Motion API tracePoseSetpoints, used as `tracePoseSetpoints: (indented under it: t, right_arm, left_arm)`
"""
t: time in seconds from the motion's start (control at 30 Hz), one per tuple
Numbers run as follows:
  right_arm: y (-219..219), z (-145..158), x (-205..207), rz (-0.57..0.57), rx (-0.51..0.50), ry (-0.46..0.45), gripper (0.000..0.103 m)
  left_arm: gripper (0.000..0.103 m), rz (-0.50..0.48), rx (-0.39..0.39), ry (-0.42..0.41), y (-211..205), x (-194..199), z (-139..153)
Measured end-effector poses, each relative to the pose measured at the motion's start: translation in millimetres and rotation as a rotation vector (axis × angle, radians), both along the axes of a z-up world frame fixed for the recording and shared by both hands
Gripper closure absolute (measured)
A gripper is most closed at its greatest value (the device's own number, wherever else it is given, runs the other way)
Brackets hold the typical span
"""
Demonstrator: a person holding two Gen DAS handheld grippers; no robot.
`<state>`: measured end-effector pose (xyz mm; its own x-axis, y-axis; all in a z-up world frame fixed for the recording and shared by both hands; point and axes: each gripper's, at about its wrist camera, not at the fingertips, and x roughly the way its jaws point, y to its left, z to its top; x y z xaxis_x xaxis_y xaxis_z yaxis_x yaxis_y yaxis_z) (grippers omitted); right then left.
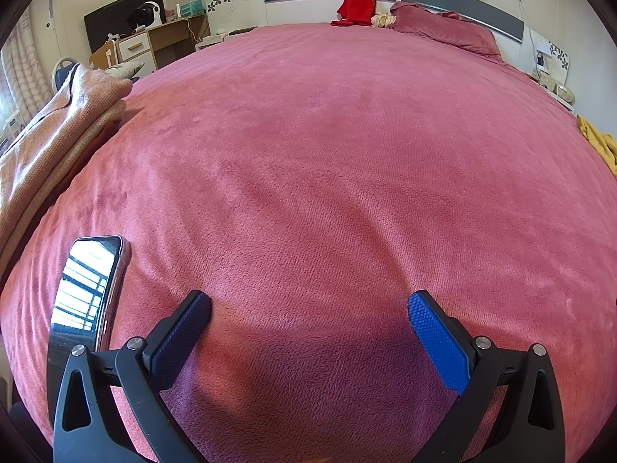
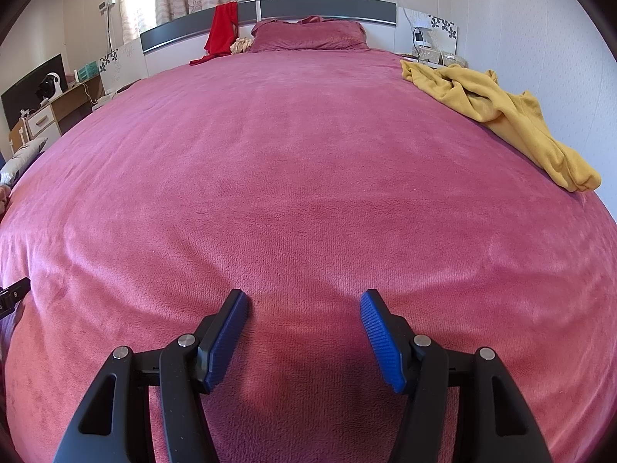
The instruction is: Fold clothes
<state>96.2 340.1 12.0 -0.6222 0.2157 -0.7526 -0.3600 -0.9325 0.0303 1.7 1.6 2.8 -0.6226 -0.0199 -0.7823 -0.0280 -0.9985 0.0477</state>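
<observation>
Hovering over the pink bedspread [image 2: 308, 177], both grippers empty, jaws released.
Left gripper [image 1: 308, 305] and right gripper [image 2: 304, 301] gripped nothing. Yellow garment [image 2: 497, 108] lay crumpled well ahead and right of the right fingers; folded peach knit [image 1: 58, 135] left of the left fingers. Best approach, I judged: pinch a hem edge, not the bunched middle.

Left wrist cam: yellow garment [image 1: 601, 146] at bed's right edge mostly cut off by the frame, folded tan knit [image 1: 58, 131] at left edge partly cropped too. Phone [image 1: 86, 289] bottom hidden behind gripper arm. Desk stuff too small to tell.
</observation>
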Motion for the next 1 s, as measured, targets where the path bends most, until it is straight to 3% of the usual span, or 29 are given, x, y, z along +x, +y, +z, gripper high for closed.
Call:
tracePoseSetpoints:
  t: [0.33, 0.43, 0.57, 0.87, 1.0]
  right_arm:
    - [3.0, 5.2, -1.3, 0.008, -0.019, -0.015, 0.036]
    - [10.3, 15.1, 3.5, -0.041, -0.021, -0.023, 0.029]
    - [28.9, 35.1, 19.2, -0.134, -0.028, 0.010, 0.028]
    - [89.8, 78.5, 60.6, -0.276, -0.009, 0.050, 0.028]
    - [114.2, 92.4, 76.9, -0.306, -0.013, 0.073, 0.027]
  left_arm:
    - [0.000, -0.001, -0.021, -0.024, 3.2, -2.5, 8.3]
    - [0.000, -0.026, 0.039, -0.063, 8.6, -2.6, 17.1]
    - [0.000, -0.126, 0.079, -0.031, 40.6, 11.4, 42.2]
    - [0.000, -0.495, 0.097, 0.121, 144.5, 69.5, 109.9]
    - [0.000, -0.575, 0.113, 0.121, 172.9, 81.4, 123.0]
